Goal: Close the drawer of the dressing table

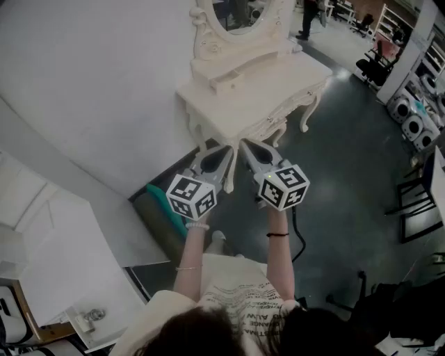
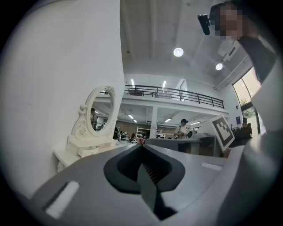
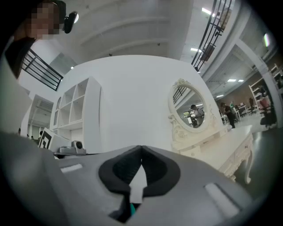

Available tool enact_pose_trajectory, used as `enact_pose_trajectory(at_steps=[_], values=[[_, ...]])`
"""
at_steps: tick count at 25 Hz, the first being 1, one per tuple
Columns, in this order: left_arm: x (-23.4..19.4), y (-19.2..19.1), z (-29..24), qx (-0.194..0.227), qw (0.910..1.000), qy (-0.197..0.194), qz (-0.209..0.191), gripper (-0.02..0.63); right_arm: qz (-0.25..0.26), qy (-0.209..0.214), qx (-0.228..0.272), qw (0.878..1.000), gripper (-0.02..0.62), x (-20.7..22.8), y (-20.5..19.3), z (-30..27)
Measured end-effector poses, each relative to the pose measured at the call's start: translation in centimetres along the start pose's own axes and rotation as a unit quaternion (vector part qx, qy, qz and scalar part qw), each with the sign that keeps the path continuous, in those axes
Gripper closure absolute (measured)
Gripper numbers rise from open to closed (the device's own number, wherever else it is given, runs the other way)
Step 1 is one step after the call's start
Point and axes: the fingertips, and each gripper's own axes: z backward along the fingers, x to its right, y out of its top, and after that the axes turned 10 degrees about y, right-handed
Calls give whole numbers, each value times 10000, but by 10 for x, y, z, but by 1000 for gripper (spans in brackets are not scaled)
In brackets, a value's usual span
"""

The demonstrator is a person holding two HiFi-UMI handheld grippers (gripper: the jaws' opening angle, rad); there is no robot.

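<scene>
The left gripper (image 2: pixel 142 146) has its jaws together, tips meeting, with nothing between them. The right gripper (image 3: pixel 141 148) is the same: jaws pressed together and empty. A person holds both level and side by side, pointing at the front edge of a cream dressing table (image 1: pixel 268 87), near it but apart. The table stands against a white wall (image 1: pixel 90 83) and has an oval mirror (image 1: pixel 240 14) on top. Below the mirror, a small drawer (image 1: pixel 221 83) seems to stick out slightly, though it is too small to be sure.

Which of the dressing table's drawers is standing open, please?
The small drawer in the raised shelf below the mirror: its front juts past the shelf, while the carved front under the tabletop looks flush.
</scene>
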Motion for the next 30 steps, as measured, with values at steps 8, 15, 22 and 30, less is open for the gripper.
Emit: enact_pose_trajectory(at_steps=[8,15,22,30], values=[[1,0,-6,-23,10000,-21,40,607,-6,-50,38,10000,592,9,4,6],[7,-2,-13,-34,9999,-90,61,607,-50,-111,75,9999,592,18,3,12],[10,-7,-20,-90,9999,-26,102,607,-166,-79,55,9998,592,29,0,14],[-14,-15,-37,-163,9996,164,187,607,-302,39,-57,9995,592,44,-15,-11]])
